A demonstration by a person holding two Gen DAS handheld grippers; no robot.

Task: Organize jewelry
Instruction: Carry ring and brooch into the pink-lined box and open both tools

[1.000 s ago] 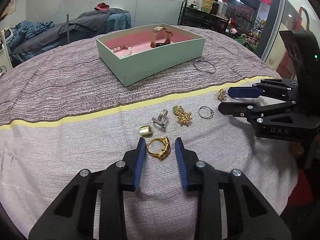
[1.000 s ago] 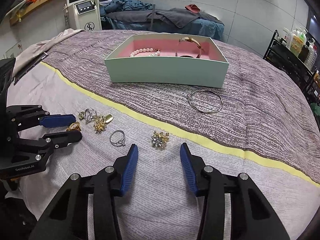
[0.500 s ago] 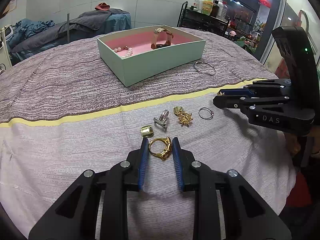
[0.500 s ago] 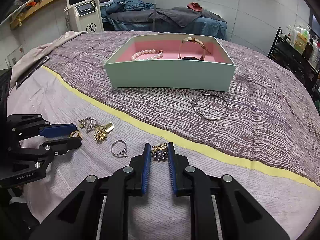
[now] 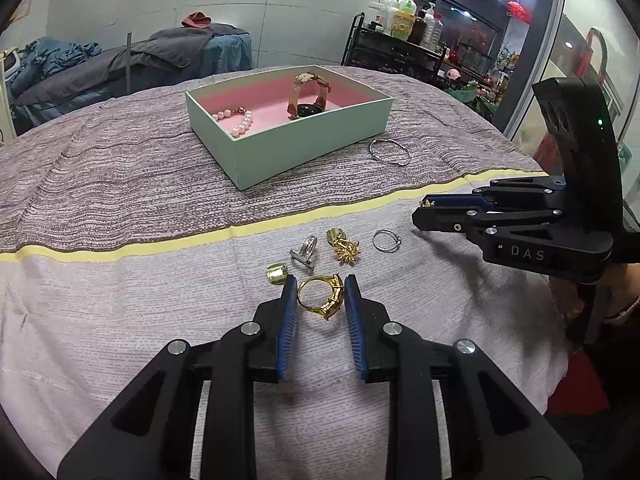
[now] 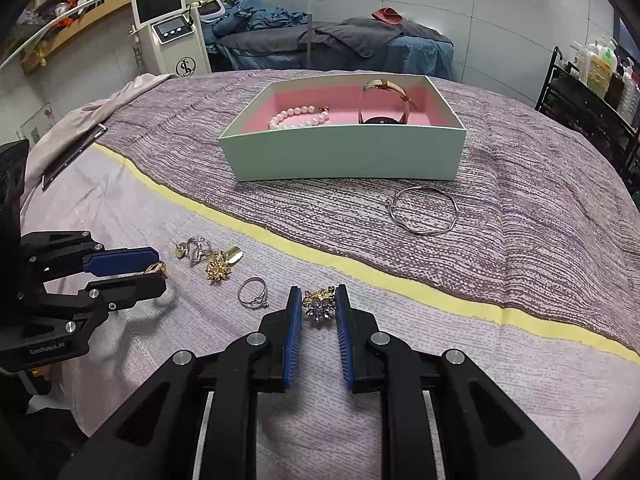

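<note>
Gold caught my eye first: a chunky gold ring point(image 5: 321, 297) sat between the blue pads of my left gripper point(image 5: 320, 286), both pads pressed against its sides, so I read those tongs as clamped on it while it lay on the cloth. Just ahead of the left fingertip was a small gold clip point(image 5: 277, 273), and beyond the tips a silver band ring point(image 5: 304, 251), a gold flower piece point(image 5: 344, 245) and a thin silver ring point(image 5: 385, 240) lay in a loose row, near one another but apart.

My right gripper point(image 6: 318, 300) had its pads closed in on a gold and crystal brooch point(image 6: 318, 303); the pads touched it on either side, and it too was down on the fabric. To the left of those tongs I saw the thin silver ring and the gold flower piece, with the left gripper reaching in from that side.

Farther ahead of both tongs, past a yellow stripe point(image 6: 360, 270) in the purple bedspread point(image 6: 540, 220), stood the mint-green box point(image 6: 348, 156) with its pink lining. Inside it lay a pearl bracelet point(image 6: 298, 116) toward the left and a watch point(image 6: 384, 102) standing on its face with the strap arched up toward the right. A silver bangle point(image 6: 424, 210) rested on the spread between the box and my right tongs, apart from both.
</note>
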